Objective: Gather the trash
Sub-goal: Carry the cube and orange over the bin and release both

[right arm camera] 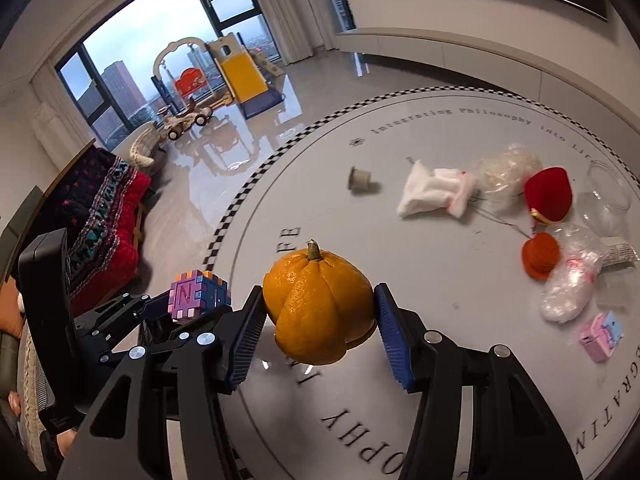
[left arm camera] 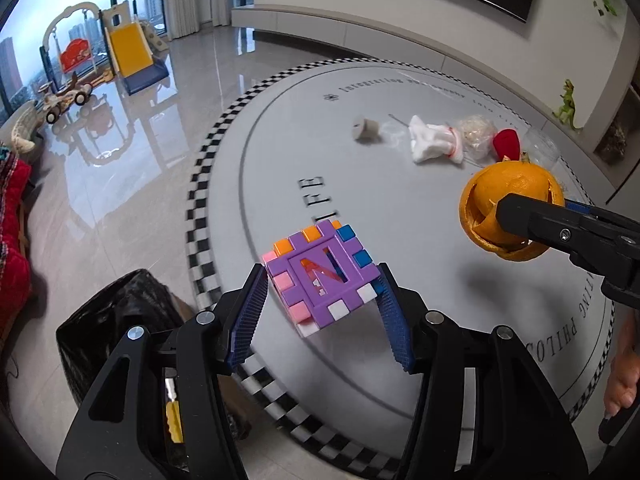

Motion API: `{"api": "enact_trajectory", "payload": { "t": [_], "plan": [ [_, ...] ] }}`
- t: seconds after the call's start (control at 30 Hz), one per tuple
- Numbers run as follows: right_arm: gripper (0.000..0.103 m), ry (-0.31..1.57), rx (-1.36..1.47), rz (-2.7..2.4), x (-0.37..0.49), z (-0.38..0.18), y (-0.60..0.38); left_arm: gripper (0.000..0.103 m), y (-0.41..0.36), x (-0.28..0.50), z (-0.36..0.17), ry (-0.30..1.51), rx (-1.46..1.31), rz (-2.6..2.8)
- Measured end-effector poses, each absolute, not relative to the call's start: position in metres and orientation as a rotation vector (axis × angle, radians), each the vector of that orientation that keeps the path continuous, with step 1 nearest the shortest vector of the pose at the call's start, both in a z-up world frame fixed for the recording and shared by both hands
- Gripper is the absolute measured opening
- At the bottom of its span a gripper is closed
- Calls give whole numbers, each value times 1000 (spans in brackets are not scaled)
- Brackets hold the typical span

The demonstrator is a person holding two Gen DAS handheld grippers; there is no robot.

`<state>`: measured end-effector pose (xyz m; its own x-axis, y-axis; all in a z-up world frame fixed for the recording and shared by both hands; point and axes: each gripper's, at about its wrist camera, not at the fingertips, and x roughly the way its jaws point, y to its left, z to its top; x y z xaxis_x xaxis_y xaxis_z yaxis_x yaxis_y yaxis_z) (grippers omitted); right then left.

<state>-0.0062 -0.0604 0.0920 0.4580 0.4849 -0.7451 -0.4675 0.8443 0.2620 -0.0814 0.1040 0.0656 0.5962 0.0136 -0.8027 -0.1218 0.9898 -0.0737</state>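
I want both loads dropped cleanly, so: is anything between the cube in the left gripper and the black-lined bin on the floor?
Nothing visible. The left gripper holds the purple cube above the table's checkered rim; the black-lined bin sits open on the floor below left, with only air between. The right gripper carries the orange peel apart.

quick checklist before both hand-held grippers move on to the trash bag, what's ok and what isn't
1. Left hand-held gripper pads pressing on the purple puzzle cube: ok.
2. Right hand-held gripper clamped on the orange peel: ok.
3. Both loads lifted off the round table: ok.
4. Black trash bag in view on the floor, lower left in the left wrist view: ok.
5. Bag mouth open wide enough: cannot tell.
6. Table cleared: not ok; the white wrapper and the red case remain.
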Motion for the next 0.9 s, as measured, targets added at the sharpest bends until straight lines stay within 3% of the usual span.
{"api": "enact_trajectory", "payload": {
  "t": [0.83, 0.87, 0.9],
  "plan": [
    [57, 1045, -238, 1007, -120, 50, 180, 55, 321, -272, 5, 998, -399, 598],
    [58, 1060, -257, 1026, -124, 47, 189, 62, 326, -275, 2, 1010, -404, 613],
    [62, 1073, -271, 1033, -127, 45, 198, 91, 330, -279, -1, 1018, -408, 638]
  ]
}}
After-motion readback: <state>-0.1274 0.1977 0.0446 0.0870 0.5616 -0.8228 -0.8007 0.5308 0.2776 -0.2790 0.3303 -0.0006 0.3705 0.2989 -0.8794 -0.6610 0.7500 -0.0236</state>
